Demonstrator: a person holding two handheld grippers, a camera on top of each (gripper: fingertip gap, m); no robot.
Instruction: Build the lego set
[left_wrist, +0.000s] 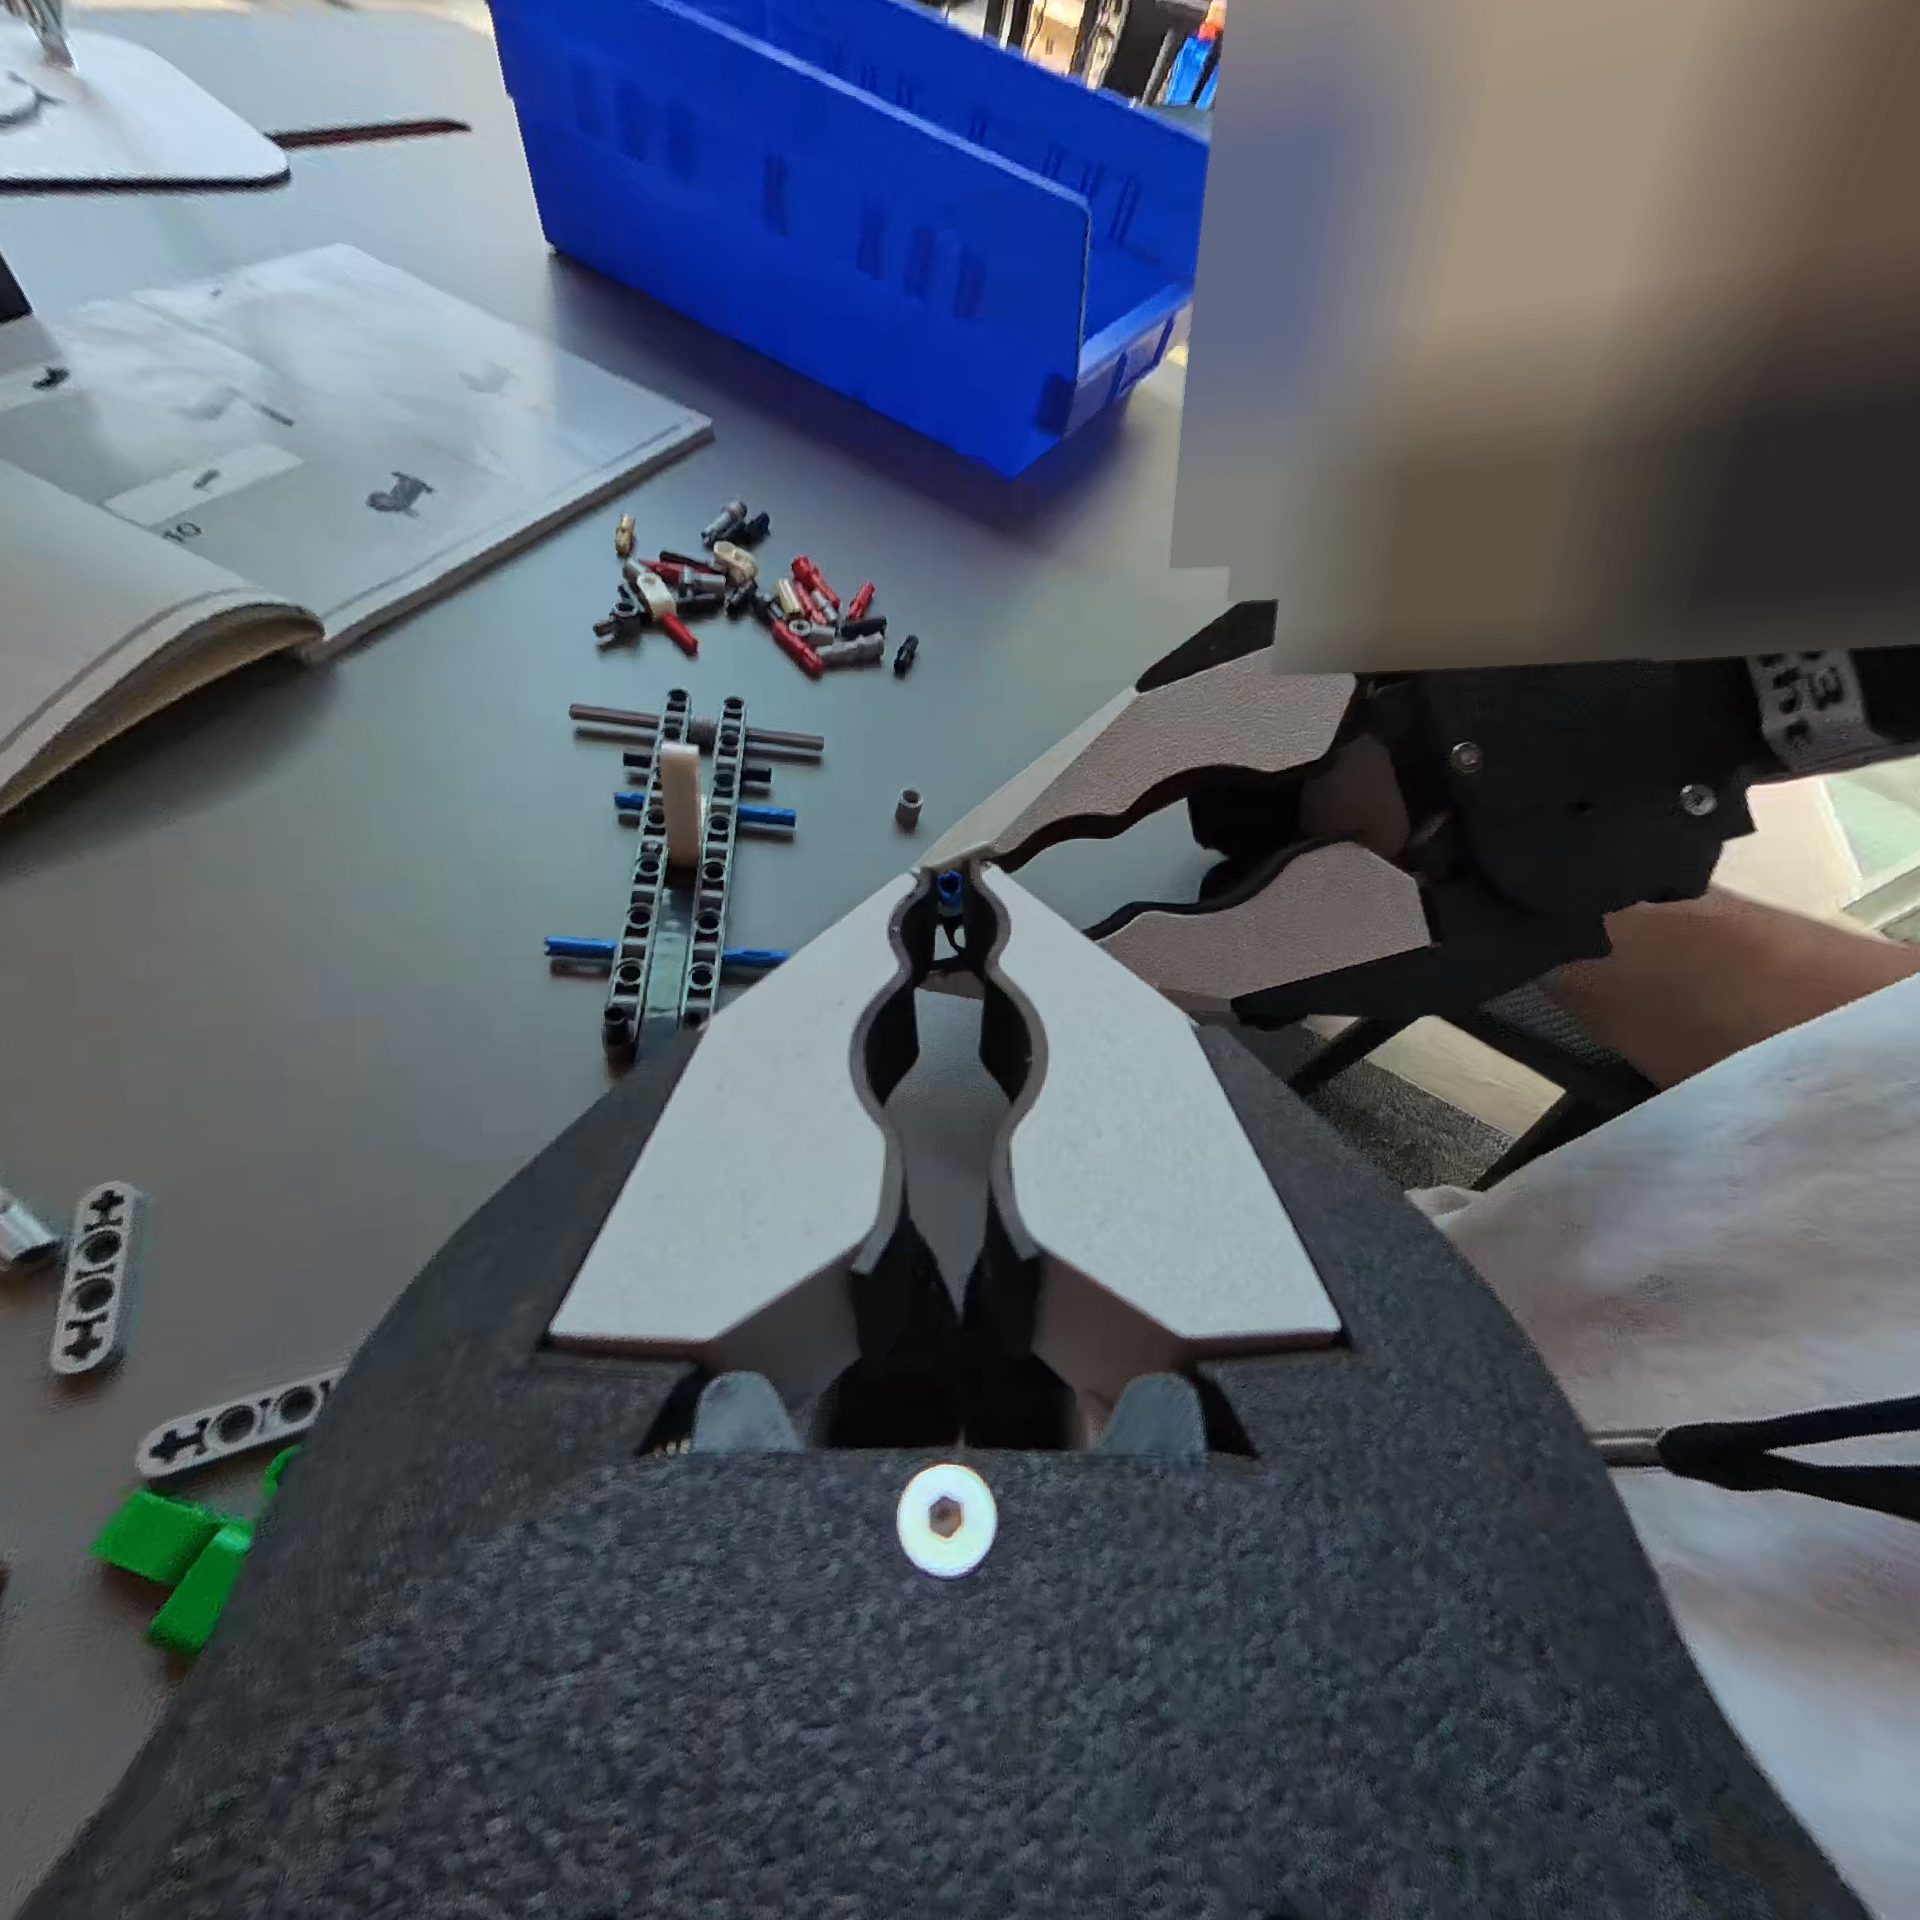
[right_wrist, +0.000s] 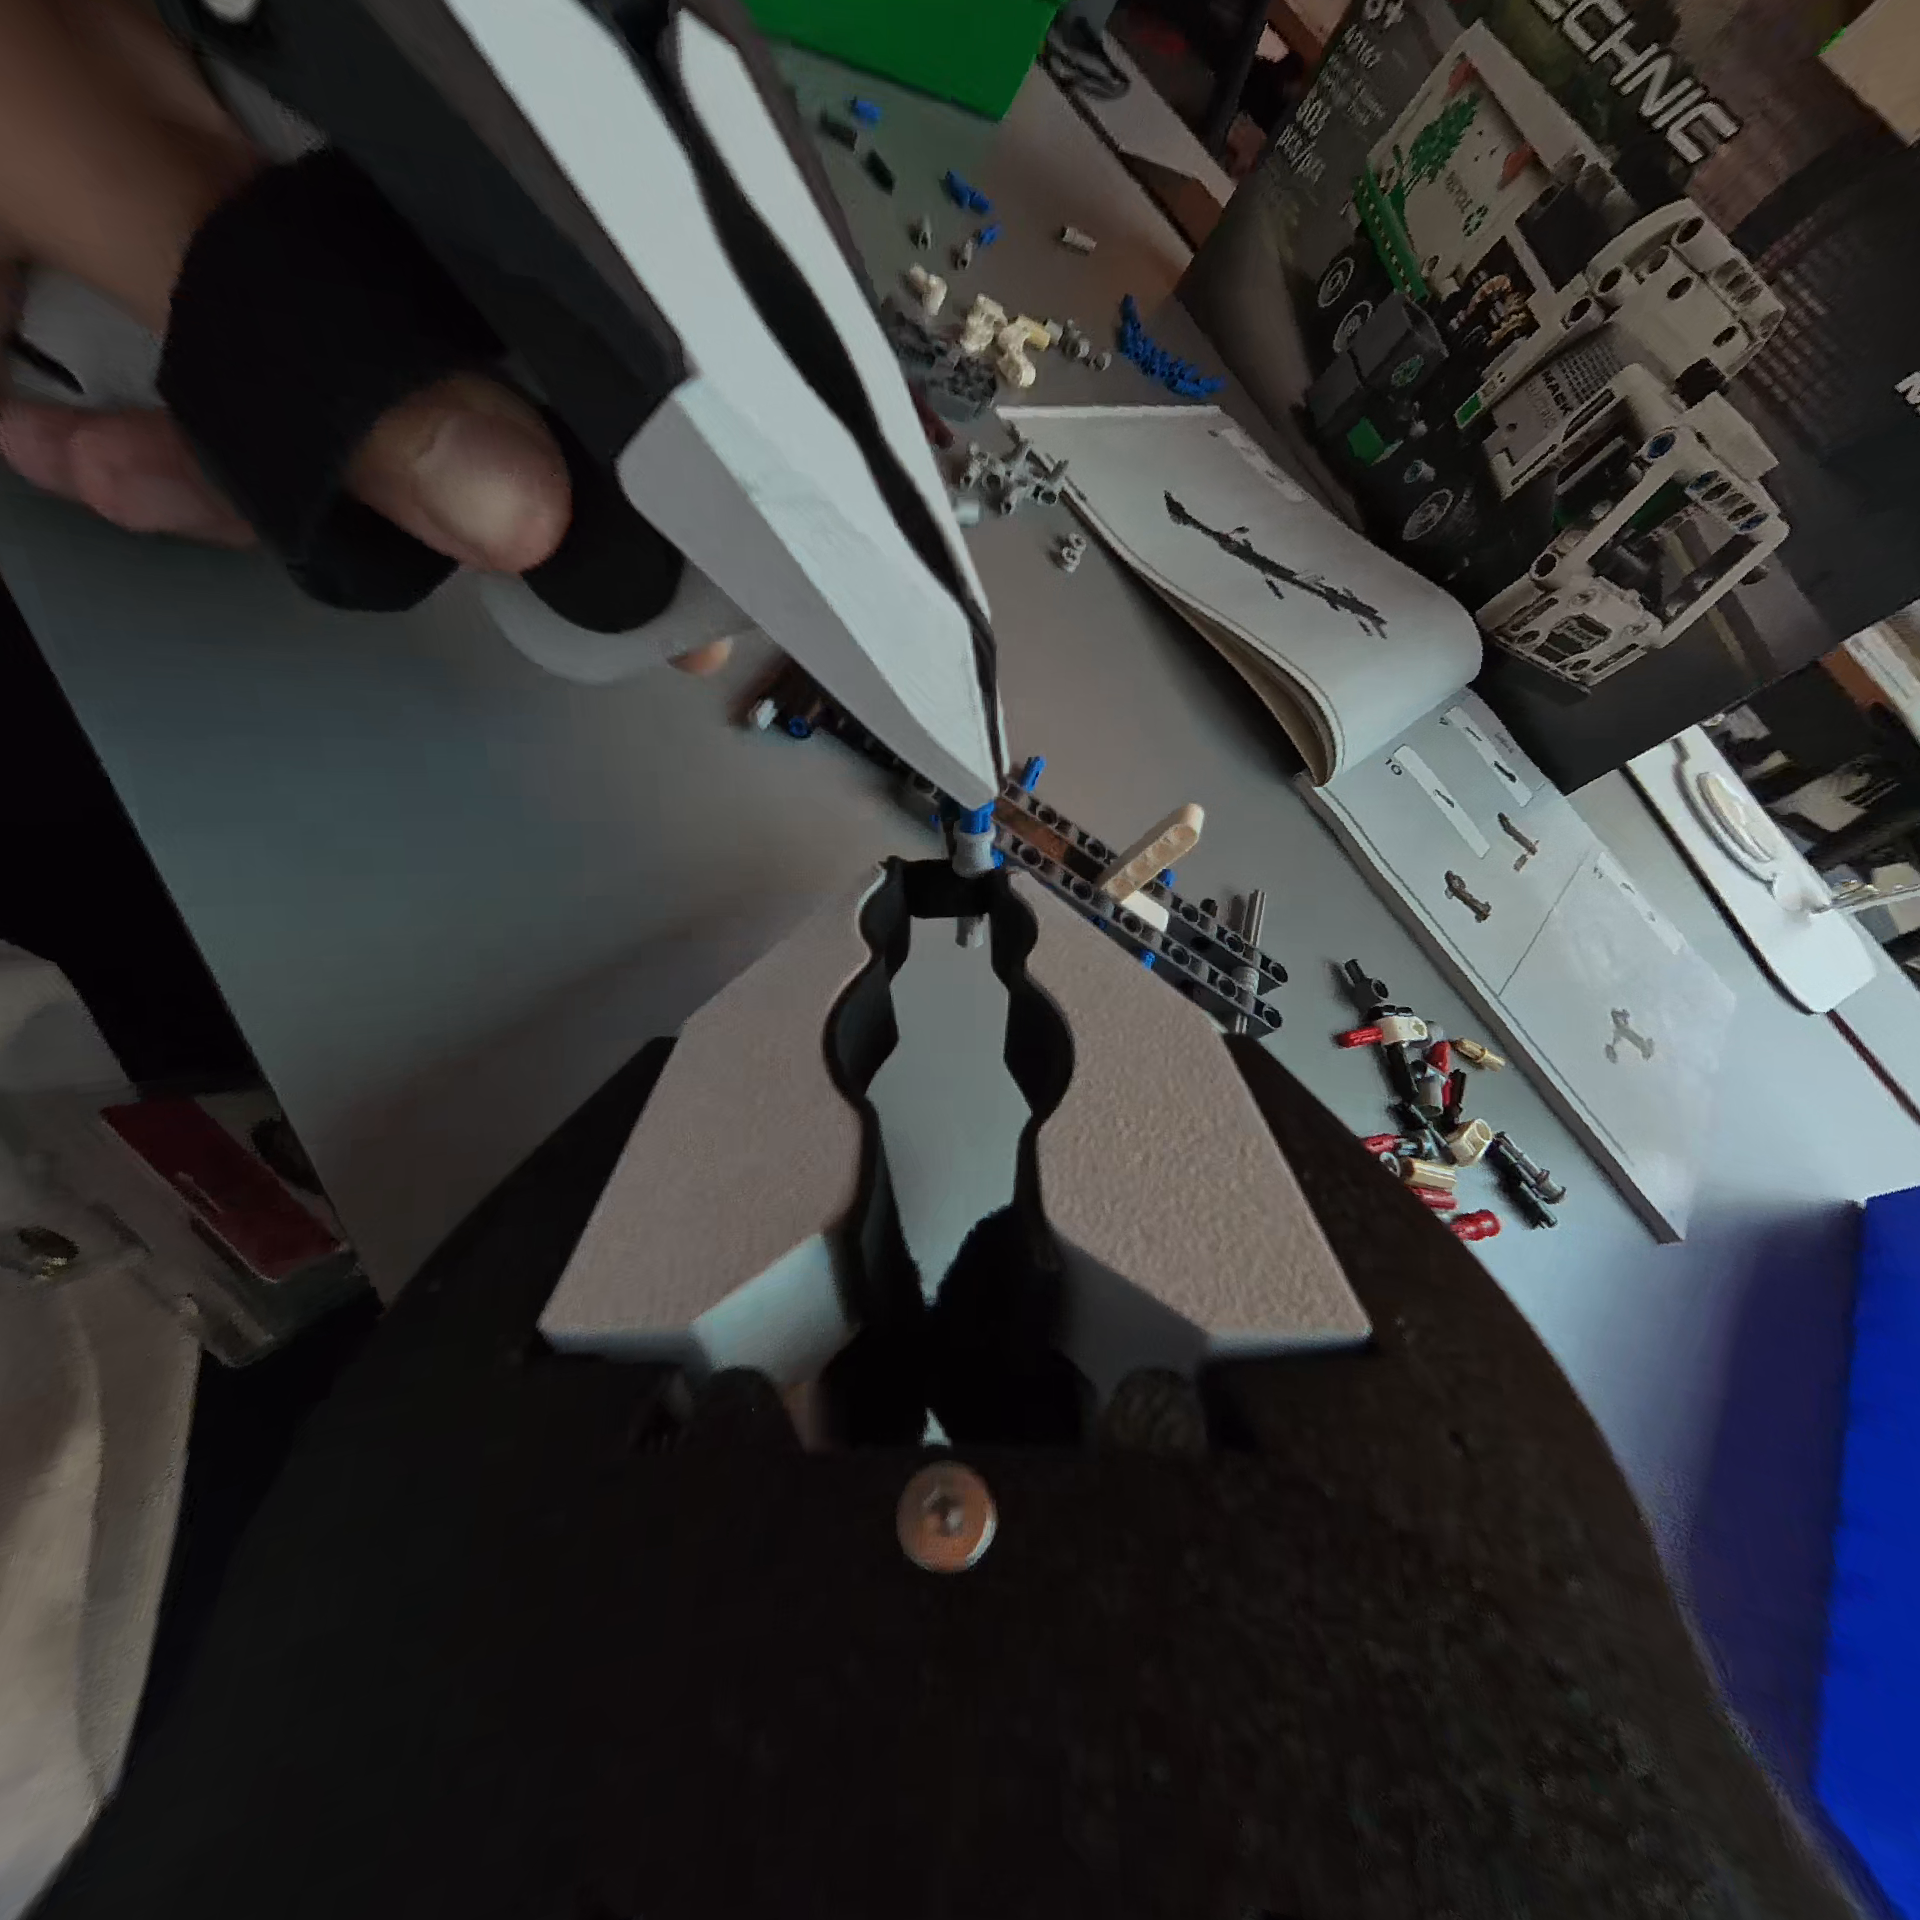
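**Between two tool tips, a small pin waits to be seated**

At the left of the left wrist view lie loose grey beams (left_wrist: 96, 1276) and green pieces (left_wrist: 177, 1558) on the dark worktop (left_wrist: 343, 997); the open instruction booklet (left_wrist: 312, 416) sits upper left. Centre-left, the dark frame (left_wrist: 675, 873) of two parallel beams lies flat, its long axis running up and down the frame, a beige piece (left_wrist: 681, 790) standing from it, with a pile of small pins (left_wrist: 748, 597) just above.

At centre, the left tool (left_wrist: 948, 883) is clenched on a small blue pin (left_wrist: 948, 888), its fingers nearly meeting at the tips. The right tool (left_wrist: 961, 857) comes in from the right and touches that same spot tip to tip.

In the right wrist view, the pin (right_wrist: 974, 831) stands roughly upright in the frame, blue end upward into the left tool (right_wrist: 982, 790), grey part (right_wrist: 971, 857) at the right tool (right_wrist: 940, 883), whose tips appear closed about it, though a black piece there blurs the contact. The frame (right_wrist: 1143, 914) lies just beyond, its long axis slanting toward lower right.

Both tools look equally near; I judge the coming move turns on pressing along the pin's own axis.
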